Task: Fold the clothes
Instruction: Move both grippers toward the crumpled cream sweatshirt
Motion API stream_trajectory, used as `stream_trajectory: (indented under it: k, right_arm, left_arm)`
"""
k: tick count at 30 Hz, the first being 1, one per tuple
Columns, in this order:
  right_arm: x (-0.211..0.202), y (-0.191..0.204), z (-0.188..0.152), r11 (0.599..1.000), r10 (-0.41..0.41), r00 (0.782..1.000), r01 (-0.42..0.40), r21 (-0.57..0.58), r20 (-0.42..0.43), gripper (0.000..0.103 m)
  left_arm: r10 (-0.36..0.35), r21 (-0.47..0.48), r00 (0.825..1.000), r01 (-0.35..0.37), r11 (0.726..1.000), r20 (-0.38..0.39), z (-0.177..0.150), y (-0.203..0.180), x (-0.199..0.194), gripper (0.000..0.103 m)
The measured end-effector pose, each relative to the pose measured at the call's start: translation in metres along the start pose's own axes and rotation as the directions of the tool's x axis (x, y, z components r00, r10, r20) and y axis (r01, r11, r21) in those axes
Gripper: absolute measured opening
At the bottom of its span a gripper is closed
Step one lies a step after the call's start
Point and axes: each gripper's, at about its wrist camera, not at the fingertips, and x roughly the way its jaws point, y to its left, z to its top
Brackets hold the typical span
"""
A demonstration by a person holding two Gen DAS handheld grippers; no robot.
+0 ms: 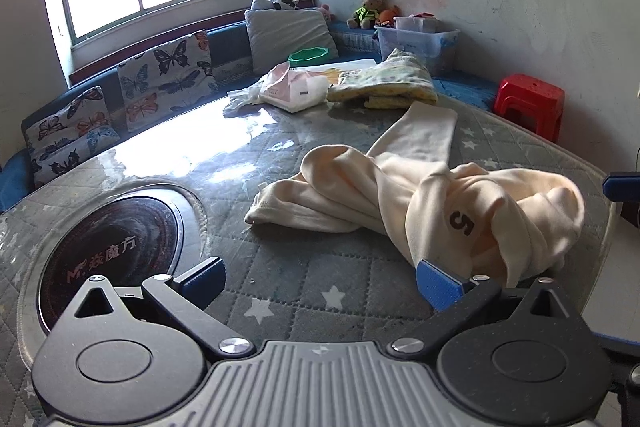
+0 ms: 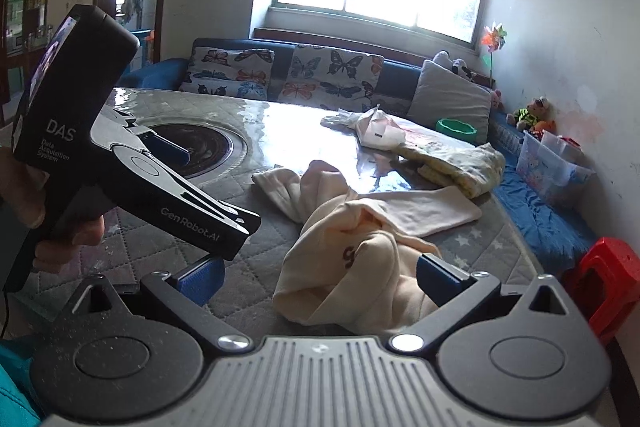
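A quilted grey table cover [image 1: 320, 279] printed with white stars spreads under both tools, a round black hob plate [image 1: 112, 243] sunk into it beyond the left gripper's outer finger; a crumpled cream garment [image 1: 400, 195] with a dark "5" printed on it lies in a twisted heap ahead of the fingers, one long sleeve or leg reaching away toward a folded yellow patterned cloth [image 1: 384, 83] and a pack of tissues [image 1: 296, 87] farther off; the left gripper [image 1: 320, 275] hovers low with its blue pads spread wide and nothing between them, its right pad just beside the heap's near edge; the right gripper [image 2: 320, 279] likewise gapes wide and empty, part of the heap lying between its pads, its right pad partly hidden behind a fold; the garment is bunched, not folded. My judgement: a good fold needs the cloth spread flat; each tool should pinch one single layer at an outer hem, well apart, then draw outward evenly.
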Motion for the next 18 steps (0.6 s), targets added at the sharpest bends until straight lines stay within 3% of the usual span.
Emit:
stream_trajectory:
  k: [6, 18]
  right_arm:
    - [-0.003, -0.002, -0.013, 0.997, 0.007, 1.000, -0.007, 0.071, 0.000, 0.103]
    - [0.015, 0.003, -0.029, 0.986, 0.014, 0.995, 0.004, 0.170, -0.100, 0.103]
  left_arm:
    - [-0.003, 0.005, 1.000, 0.003, 1.000, -0.019, -0.006, -0.003, 0.007, 0.103]
    - [-0.007, 0.008, 0.996, 0.007, 1.000, -0.089, -0.020, -0.003, 0.016, 0.103]
